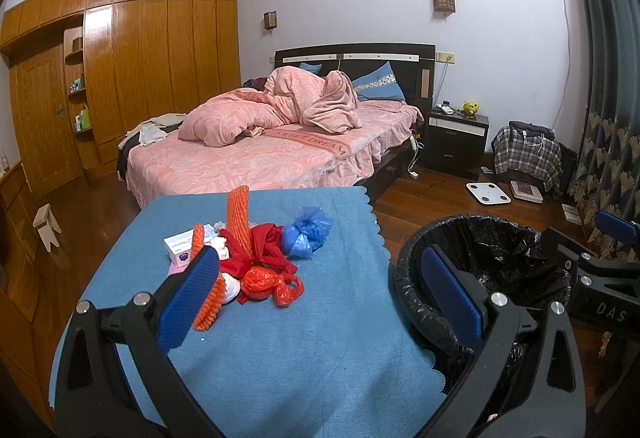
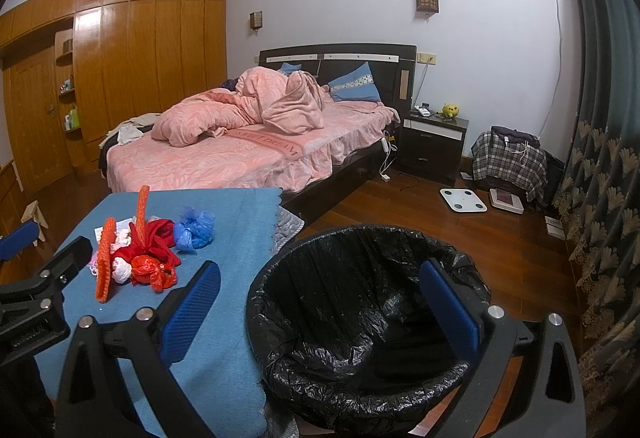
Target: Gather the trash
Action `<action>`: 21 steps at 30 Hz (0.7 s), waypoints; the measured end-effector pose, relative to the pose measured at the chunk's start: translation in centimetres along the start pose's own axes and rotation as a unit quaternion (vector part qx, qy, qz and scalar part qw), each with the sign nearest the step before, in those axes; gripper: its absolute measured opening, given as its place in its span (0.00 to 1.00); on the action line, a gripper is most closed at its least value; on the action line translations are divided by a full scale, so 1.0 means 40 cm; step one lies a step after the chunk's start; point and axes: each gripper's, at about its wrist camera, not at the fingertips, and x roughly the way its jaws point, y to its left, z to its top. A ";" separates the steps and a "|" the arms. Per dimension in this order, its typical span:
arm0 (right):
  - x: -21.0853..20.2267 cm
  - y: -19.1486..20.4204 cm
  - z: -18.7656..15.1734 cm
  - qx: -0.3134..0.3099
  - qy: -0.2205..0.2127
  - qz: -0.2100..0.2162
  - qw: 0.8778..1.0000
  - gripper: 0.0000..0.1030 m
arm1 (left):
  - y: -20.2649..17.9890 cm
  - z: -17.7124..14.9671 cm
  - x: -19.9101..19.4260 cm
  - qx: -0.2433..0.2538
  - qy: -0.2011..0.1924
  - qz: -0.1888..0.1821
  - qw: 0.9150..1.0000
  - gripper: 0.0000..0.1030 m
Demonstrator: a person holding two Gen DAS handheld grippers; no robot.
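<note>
White box (image 1: 179, 247): print too small to read; its right part is hidden behind orange foam netting (image 1: 198, 238). Bin (image 2: 360, 318): floor hidden under black liner; near rim cut by the right wrist view's lower edge. White wad (image 2: 122, 270) partly covered by red bags (image 2: 154, 272). Shelf bottles (image 1: 82, 118) too small to identify.

I read "SWEET DREAM" on the pink bed sheet (image 1: 316, 144), printed along a darker band across the mattress. On the black frame of my right tongs (image 1: 612, 234), seen from the left wrist, stand the letters "DAS", perhaps cut off. The small white box (image 1: 180, 244) bears print too blurred to read.
</note>
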 end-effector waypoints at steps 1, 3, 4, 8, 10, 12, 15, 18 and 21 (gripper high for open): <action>0.000 0.000 0.000 0.000 0.000 0.000 1.000 0.94 | 0.000 0.000 0.000 0.000 0.000 -0.001 1.000 0.95; 0.000 0.000 0.000 0.000 0.000 0.000 1.000 0.94 | 0.000 0.000 0.000 0.000 0.000 -0.001 1.000 0.95; 0.000 0.000 0.000 0.000 0.000 0.000 1.000 0.94 | 0.000 0.000 0.000 0.000 0.001 -0.001 1.000 0.95; 0.001 0.000 0.001 0.000 0.000 -0.001 1.000 0.94 | 0.000 0.000 0.000 0.000 0.000 -0.001 1.000 0.95; 0.001 0.000 0.001 0.000 0.000 0.000 1.000 0.94 | 0.000 0.000 0.000 0.000 0.001 -0.001 1.000 0.95; 0.001 0.000 0.002 0.000 0.000 0.000 1.000 0.94 | 0.000 0.000 0.000 0.000 0.001 -0.001 1.000 0.95; 0.002 0.001 0.003 0.000 0.000 0.000 1.000 0.94 | 0.000 0.000 0.000 -0.001 0.001 -0.001 1.000 0.95; 0.003 0.001 0.003 0.000 0.000 0.000 1.000 0.94 | 0.000 0.000 0.000 -0.001 0.001 -0.001 1.000 0.95; 0.002 0.002 0.005 0.000 0.000 0.000 1.000 0.94 | 0.000 0.000 0.000 -0.001 0.001 0.000 1.000 0.95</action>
